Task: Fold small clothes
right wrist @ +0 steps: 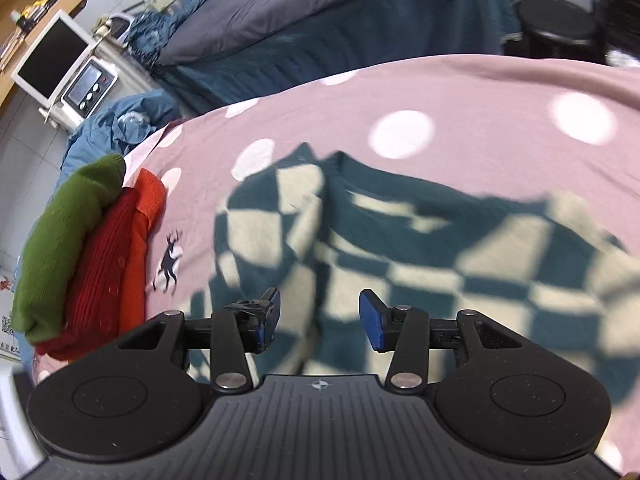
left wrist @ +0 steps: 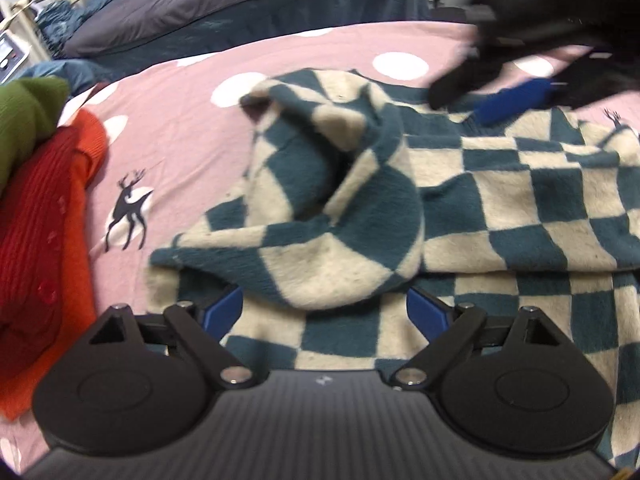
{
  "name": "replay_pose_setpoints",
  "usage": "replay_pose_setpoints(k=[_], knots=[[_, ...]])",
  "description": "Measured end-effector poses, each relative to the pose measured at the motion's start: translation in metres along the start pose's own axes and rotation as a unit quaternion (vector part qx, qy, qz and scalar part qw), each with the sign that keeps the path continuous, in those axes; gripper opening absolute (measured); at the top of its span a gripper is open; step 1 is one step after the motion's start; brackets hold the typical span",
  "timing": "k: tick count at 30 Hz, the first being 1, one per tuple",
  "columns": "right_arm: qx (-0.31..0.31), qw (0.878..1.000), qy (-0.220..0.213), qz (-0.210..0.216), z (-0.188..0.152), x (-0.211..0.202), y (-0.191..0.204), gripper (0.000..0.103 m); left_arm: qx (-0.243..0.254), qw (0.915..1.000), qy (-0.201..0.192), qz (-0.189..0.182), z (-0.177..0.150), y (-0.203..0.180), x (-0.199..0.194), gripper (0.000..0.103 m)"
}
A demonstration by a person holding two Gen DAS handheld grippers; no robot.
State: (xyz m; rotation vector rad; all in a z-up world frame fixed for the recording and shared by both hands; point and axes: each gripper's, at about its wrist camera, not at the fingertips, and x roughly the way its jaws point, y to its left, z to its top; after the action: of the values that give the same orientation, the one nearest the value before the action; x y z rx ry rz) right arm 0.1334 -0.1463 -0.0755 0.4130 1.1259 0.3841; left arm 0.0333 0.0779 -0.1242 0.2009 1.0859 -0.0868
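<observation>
A teal-and-cream checkered sweater (left wrist: 460,200) lies on the pink dotted bedspread (left wrist: 192,80); its left sleeve is folded over the body in a loose bunch. My left gripper (left wrist: 324,312) is open, its blue pads (left wrist: 222,312) on either side of a fold of the sleeve that bulges between them. My right gripper (right wrist: 318,318) is open and empty, hovering above the sweater (right wrist: 400,248). It also shows in the left wrist view (left wrist: 476,96), blurred, over the sweater's far edge near the collar.
A pile of folded clothes, green (left wrist: 28,116), dark red (left wrist: 36,232) and orange (left wrist: 86,148), lies at the left edge of the bedspread; it also shows in the right wrist view (right wrist: 76,256). A second bed with dark covers (right wrist: 320,28) stands behind. A monitor (right wrist: 52,60) stands far left.
</observation>
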Motion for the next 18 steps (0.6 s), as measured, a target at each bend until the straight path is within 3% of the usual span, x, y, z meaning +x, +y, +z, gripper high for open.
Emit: replay_pose_setpoints(k=[5, 9, 11, 12, 13, 14, 18], knots=[[0.052, 0.998, 0.019, -0.005, 0.026, 0.049, 0.011, 0.076, -0.012, 0.9999, 0.002, 0.008, -0.007, 0.012, -0.005, 0.092], [0.039, 0.999, 0.028, -0.021, 0.032, 0.07, 0.023, 0.076, -0.022, 0.9997, 0.009, 0.007, -0.01, 0.019, -0.002, 0.092], [0.039, 0.998, 0.041, -0.015, 0.031, 0.077, 0.024, 0.068, -0.026, 0.9996, 0.012, 0.006, -0.011, 0.021, 0.0, 0.092], [0.037, 0.998, 0.045, -0.019, 0.031, 0.079, 0.024, 0.055, -0.027, 0.9995, 0.013, 0.006, -0.011, 0.021, 0.0, 0.092], [0.031, 0.998, 0.046, -0.025, 0.03, 0.079, 0.026, 0.032, -0.027, 0.9995, 0.014, 0.006, -0.011, 0.021, 0.001, 0.092], [0.026, 0.998, 0.046, -0.03, 0.031, 0.079, 0.027, 0.024, -0.027, 0.9995, 0.015, 0.005, -0.011, 0.021, 0.001, 0.092], [0.034, 0.999, 0.017, -0.016, 0.035, 0.063, 0.027, 0.013, -0.021, 0.9996, 0.016, 0.005, -0.011, 0.018, 0.003, 0.092]])
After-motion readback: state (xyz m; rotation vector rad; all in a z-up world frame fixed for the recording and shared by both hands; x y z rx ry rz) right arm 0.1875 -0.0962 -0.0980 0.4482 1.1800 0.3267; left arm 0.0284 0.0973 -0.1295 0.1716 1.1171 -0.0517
